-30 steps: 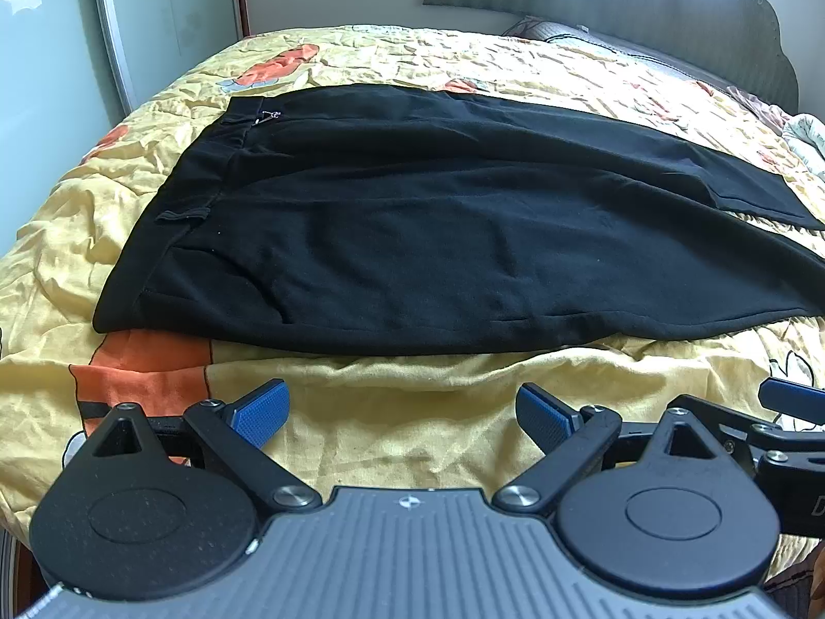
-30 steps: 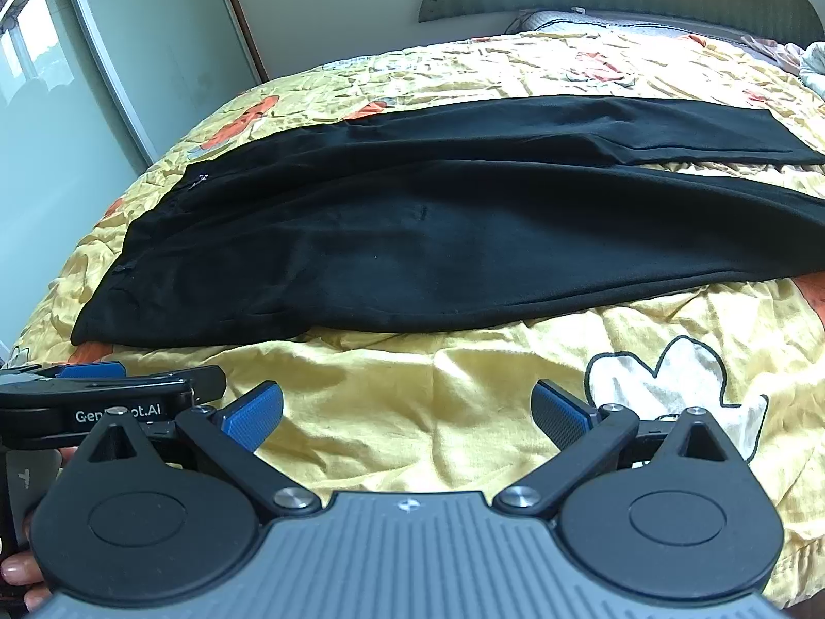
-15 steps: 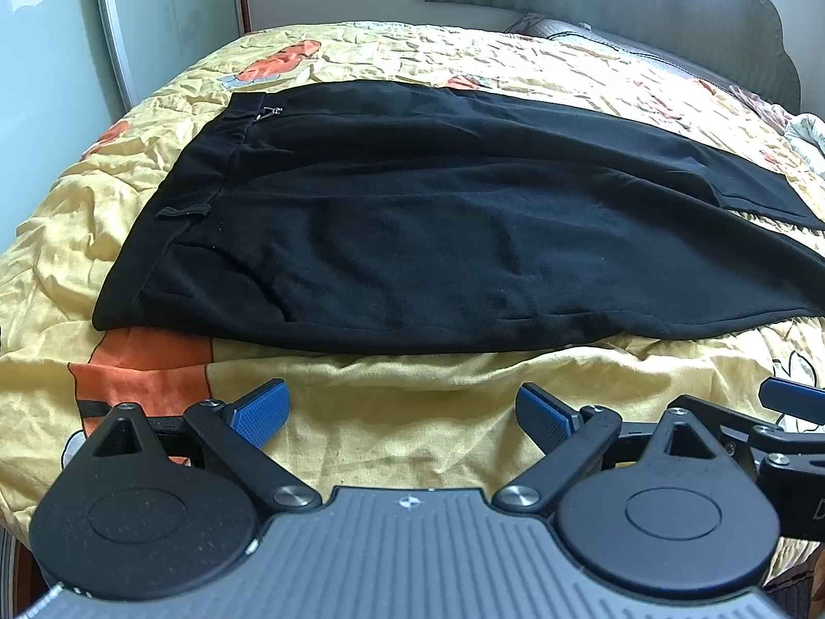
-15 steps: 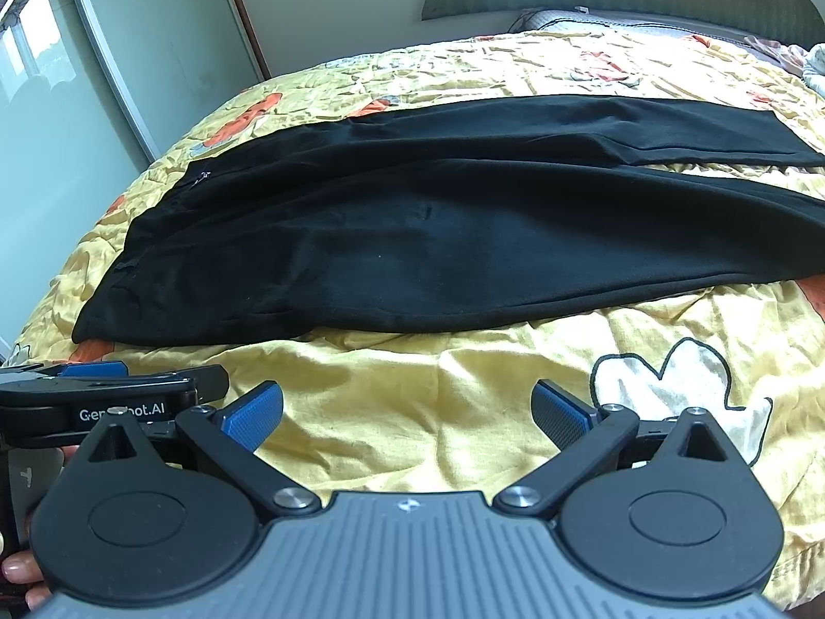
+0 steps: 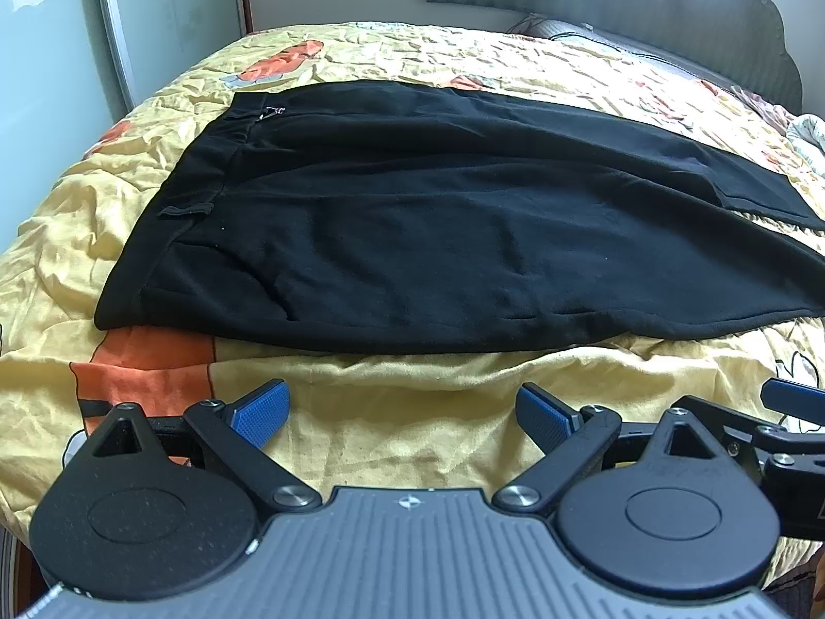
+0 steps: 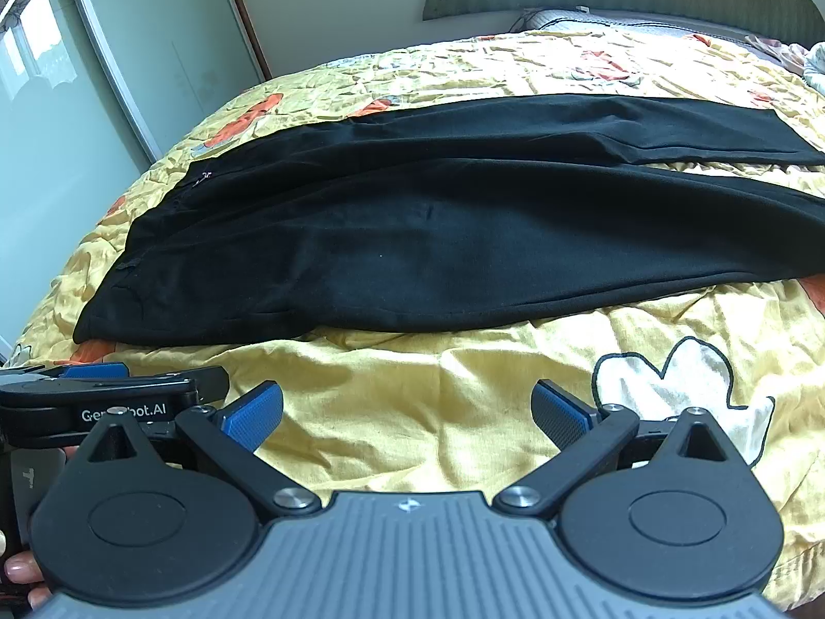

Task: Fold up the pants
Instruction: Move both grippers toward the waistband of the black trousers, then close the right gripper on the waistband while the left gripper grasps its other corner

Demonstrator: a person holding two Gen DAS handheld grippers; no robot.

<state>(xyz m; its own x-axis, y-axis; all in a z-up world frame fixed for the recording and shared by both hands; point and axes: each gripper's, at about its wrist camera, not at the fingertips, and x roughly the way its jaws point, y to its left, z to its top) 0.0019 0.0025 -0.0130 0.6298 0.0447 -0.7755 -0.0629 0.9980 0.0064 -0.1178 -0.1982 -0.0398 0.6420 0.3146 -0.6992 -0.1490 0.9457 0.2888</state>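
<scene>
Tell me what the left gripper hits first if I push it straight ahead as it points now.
Likely the yellow bedspread just ahead of the open left gripper, then the near edge of the black pants. Height above the bed is hard to judge.

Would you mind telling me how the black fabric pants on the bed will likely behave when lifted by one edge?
The black fabric pants lie limp with soft creases, so they will probably drape and sag. Their matte, fleecy look suggests little slipping. The long legs would likely trail.

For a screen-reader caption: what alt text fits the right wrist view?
Long black pants lie flat across a wrinkled yellow cartoon-print bedspread, waistband at left. The open right gripper hovers short of them, beside the left gripper.
</scene>
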